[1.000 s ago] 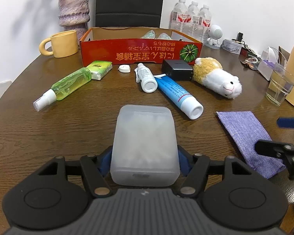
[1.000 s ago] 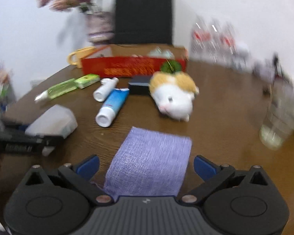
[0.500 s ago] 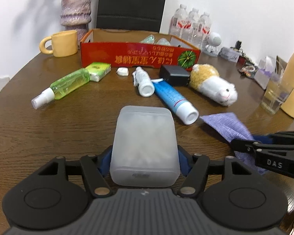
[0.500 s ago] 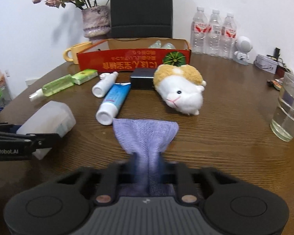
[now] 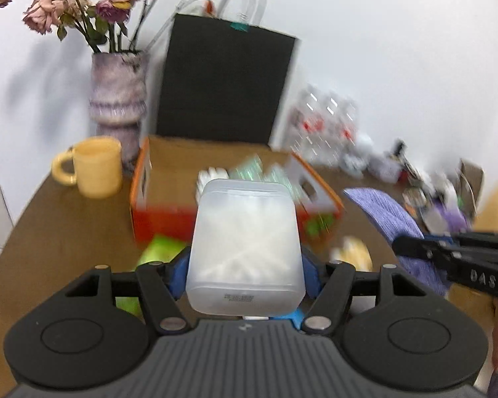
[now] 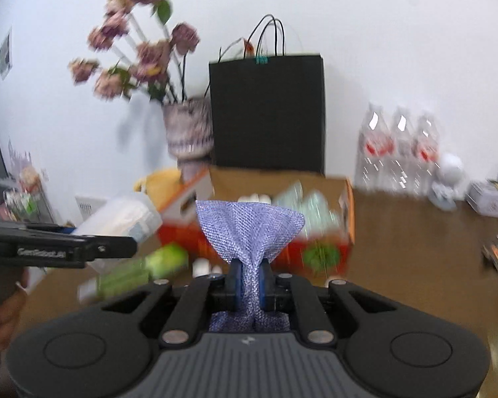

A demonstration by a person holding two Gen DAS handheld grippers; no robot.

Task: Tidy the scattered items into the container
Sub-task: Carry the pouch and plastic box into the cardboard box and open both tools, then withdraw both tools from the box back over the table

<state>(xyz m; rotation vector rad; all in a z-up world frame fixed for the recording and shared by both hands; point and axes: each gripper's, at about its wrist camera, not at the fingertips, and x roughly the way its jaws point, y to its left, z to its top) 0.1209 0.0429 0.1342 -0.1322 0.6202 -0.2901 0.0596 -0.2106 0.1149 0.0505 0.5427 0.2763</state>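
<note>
Over the last second both tongs were raised off the table and carried toward the cardboard box [image 5: 169, 179], each with its load. The left tongs [image 5: 245, 282] were clenched on the frosted plastic case [image 5: 245, 242], which was held above the tabletop with the open box just ahead of its far edge. The right tongs [image 6: 247, 285] were pinched shut on the purple mesh pouch [image 6: 249, 229], whose free end fanned out in front of the box's near wall [image 6: 315, 252]. Two scattered items were thus judged close to being dropped in. Some pale and green packets [image 5: 249, 169] were already seen inside the box, with bare floor to the left of them. The near wall remained to be cleared. A yellow mug [image 5: 96, 165] stood left of the box, and the two tongs were close beside each other.
</note>
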